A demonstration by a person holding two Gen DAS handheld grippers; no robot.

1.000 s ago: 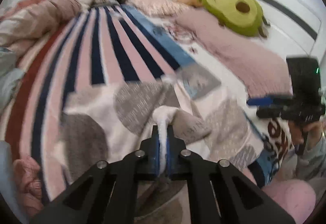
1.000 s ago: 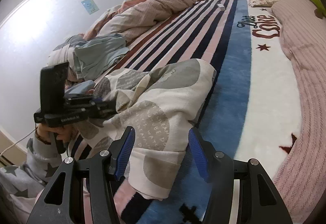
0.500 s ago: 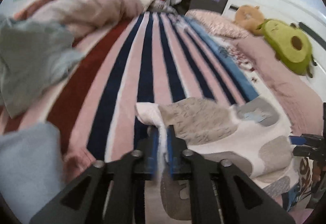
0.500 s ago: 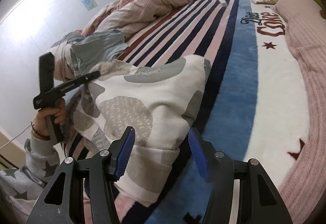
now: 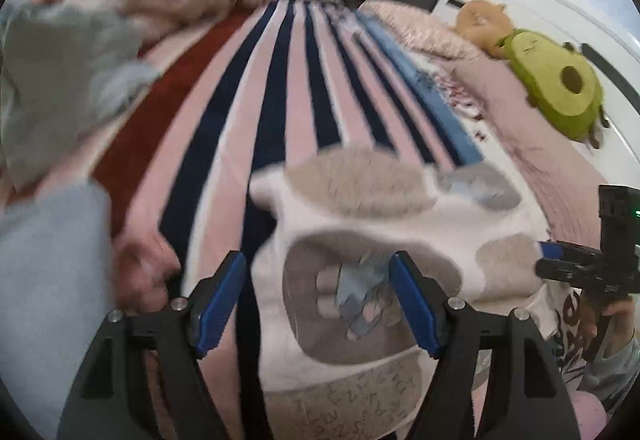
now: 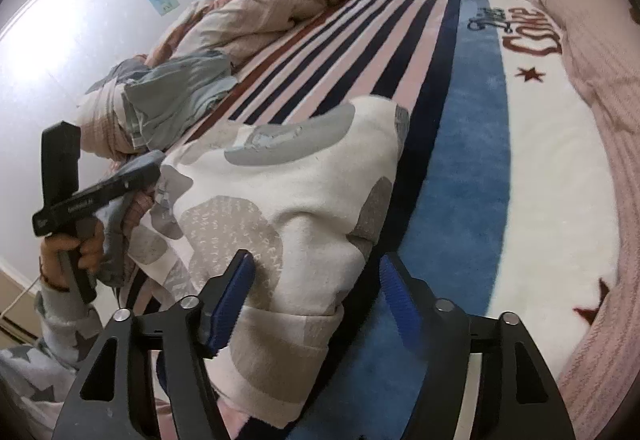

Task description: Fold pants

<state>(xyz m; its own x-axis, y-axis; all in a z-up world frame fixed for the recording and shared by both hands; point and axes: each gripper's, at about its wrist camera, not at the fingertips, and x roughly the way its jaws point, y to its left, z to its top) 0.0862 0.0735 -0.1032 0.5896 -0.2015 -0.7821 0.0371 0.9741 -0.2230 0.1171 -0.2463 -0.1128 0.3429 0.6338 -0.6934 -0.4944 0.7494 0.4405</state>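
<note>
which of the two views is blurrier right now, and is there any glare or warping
Left wrist view: clearly blurrier, motion smear over the pants, the striped blanket and the grey clothes; only the left gripper is crisp. Right wrist view: mostly sharp, pants texture readable, but the wall is blown out by glare. Both: fisheye bending and dark corners.
</note>
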